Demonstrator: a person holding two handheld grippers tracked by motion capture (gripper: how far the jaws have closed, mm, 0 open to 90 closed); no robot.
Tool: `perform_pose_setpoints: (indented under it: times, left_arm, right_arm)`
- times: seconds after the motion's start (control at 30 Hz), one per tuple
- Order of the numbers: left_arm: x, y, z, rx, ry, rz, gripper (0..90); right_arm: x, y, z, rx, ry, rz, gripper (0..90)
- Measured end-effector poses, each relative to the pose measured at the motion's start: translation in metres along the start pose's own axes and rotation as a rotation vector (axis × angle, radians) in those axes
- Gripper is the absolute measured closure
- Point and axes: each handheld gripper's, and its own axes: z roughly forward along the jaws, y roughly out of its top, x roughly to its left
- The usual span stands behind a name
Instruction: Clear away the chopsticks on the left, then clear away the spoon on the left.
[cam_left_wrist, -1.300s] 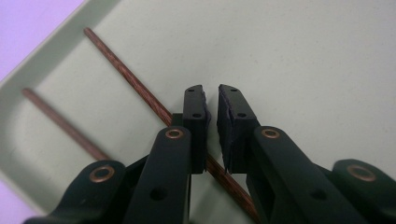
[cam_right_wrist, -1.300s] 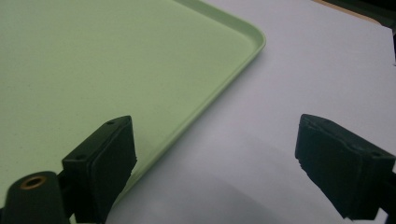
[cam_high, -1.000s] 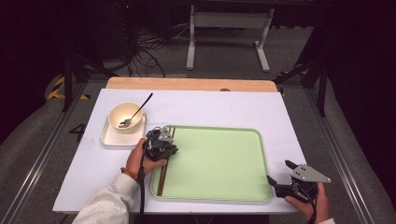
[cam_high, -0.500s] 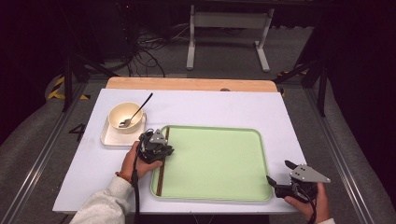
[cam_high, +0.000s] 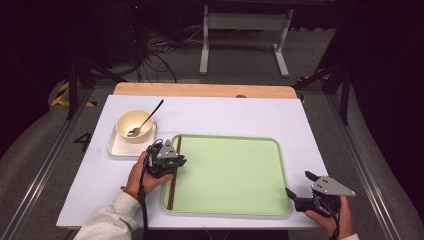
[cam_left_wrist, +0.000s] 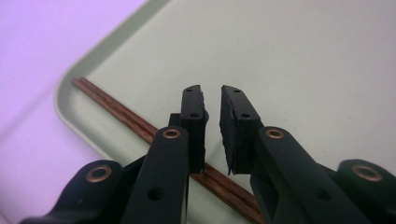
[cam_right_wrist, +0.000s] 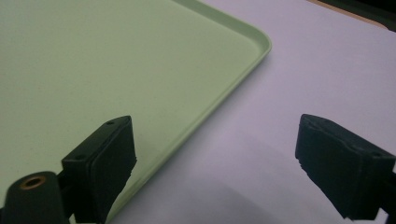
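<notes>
A pair of dark brown chopsticks lies along the left inner edge of the pale green tray. My left gripper hovers just over the chopsticks. Its jaws have just been opening and stand a narrow gap apart, with nothing between them. At the tray's near right corner, my right gripper is wide open over the white table, holding nothing.
A cream bowl with a spoon in it sits on a small white square plate, left of the tray's far corner. The white tabletop ends in a wooden strip at the far side.
The left gripper has shifted slightly left and toward the person, over the chopsticks. The right gripper has stayed put.
</notes>
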Motion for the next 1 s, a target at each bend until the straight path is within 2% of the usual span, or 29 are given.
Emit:
perform_pose_setpoints:
  times: [0.07,0.3,0.33,0.4,0.5,0.6,0.67,0.73,0.8,1.0]
  left_arm:
    - [-0.003,0.000,-0.006,-0.019,0.013,0.034,77.9]
    - [-0.008,-0.002,-0.019,-0.054,0.008,0.054,72.2]
    - [-0.008,-0.002,-0.020,-0.057,0.020,0.057,71.6]
    - [-0.007,-0.003,-0.024,-0.076,0.053,0.042,72.1]
    - [-0.006,-0.004,-0.030,-0.094,0.065,0.032,68.7]
    - [-0.004,-0.007,-0.037,-0.105,0.058,0.033,64.2]
    - [-0.002,-0.009,-0.041,-0.111,0.062,0.028,56.2]
    - [0.001,-0.012,-0.047,-0.131,0.087,0.018,50.2]
    - [0.006,-0.014,-0.051,-0.115,0.090,0.000,43.8]
    - [0.017,-0.022,-0.059,-0.117,0.112,-0.060,35.0]
  right_arm:
    - [0.000,0.001,0.002,0.001,0.003,-0.002,12.7]
    - [0.001,0.005,0.008,0.001,0.011,-0.018,12.7]
    - [0.001,0.005,0.008,0.001,0.012,-0.020,12.7]
    - [0.001,0.006,0.009,-0.002,0.015,-0.021,12.7]
    - [0.002,0.007,0.010,-0.005,0.019,-0.026,12.7]
    - [0.003,0.009,0.011,-0.008,0.020,-0.034,12.7]
    - [0.003,0.010,0.011,-0.011,0.019,-0.032,12.8]
    - [0.003,0.011,0.012,-0.012,0.024,-0.032,12.9]
    - [0.004,0.012,0.013,-0.013,0.029,-0.037,13.0]
    - [0.006,0.014,0.014,-0.011,0.033,-0.046,13.0]
